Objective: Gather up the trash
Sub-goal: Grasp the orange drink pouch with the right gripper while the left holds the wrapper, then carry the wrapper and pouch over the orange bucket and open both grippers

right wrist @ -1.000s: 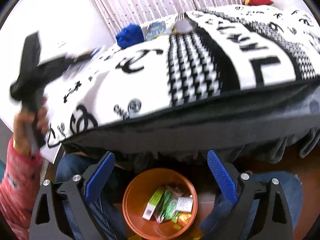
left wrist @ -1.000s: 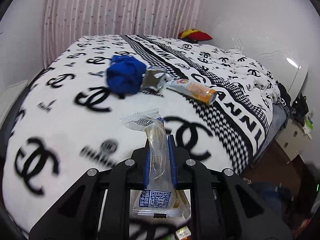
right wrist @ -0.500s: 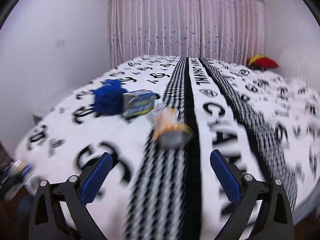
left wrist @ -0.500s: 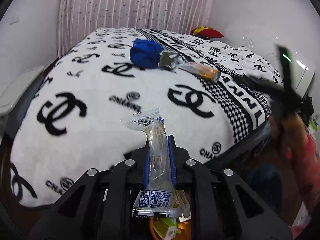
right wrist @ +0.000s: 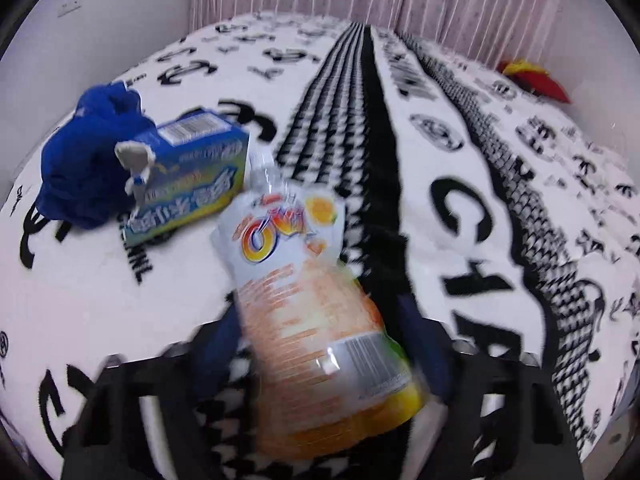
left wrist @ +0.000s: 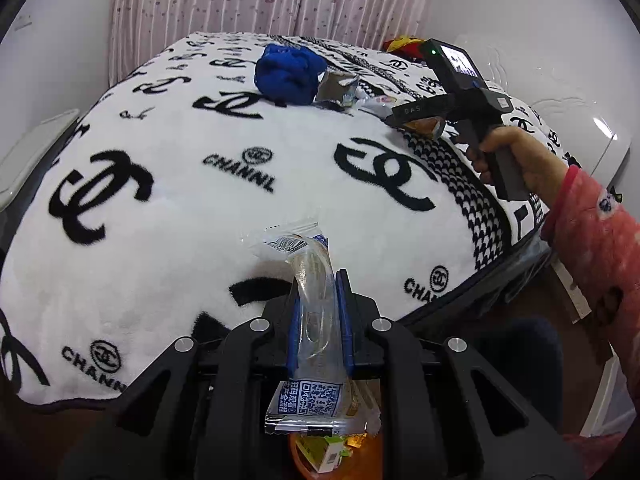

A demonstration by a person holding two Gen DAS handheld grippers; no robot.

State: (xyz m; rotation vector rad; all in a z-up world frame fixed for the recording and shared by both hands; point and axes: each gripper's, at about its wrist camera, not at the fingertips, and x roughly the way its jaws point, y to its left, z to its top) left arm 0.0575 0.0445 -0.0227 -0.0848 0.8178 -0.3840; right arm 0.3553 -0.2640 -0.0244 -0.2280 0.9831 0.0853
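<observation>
Left gripper (left wrist: pixel 318 312) pinching crinkly clear wrapper (left wrist: pixel 316 320), right gripper (right wrist: pixel 320 344) straddling glossy orange pouch (right wrist: pixel 316 304), grip unclear

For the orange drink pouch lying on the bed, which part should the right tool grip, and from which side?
Grip the orange drink pouch across its wide lower body, coming from its bottom end. It lies flat with the narrow spout end pointing away, and the right tool already straddles that body.

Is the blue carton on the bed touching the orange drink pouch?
Cannot tell. In the right wrist view the pouch overlaps the blue carton at its top corner, but motion blur hides whether they meet. The left wrist view is too distant.
</observation>
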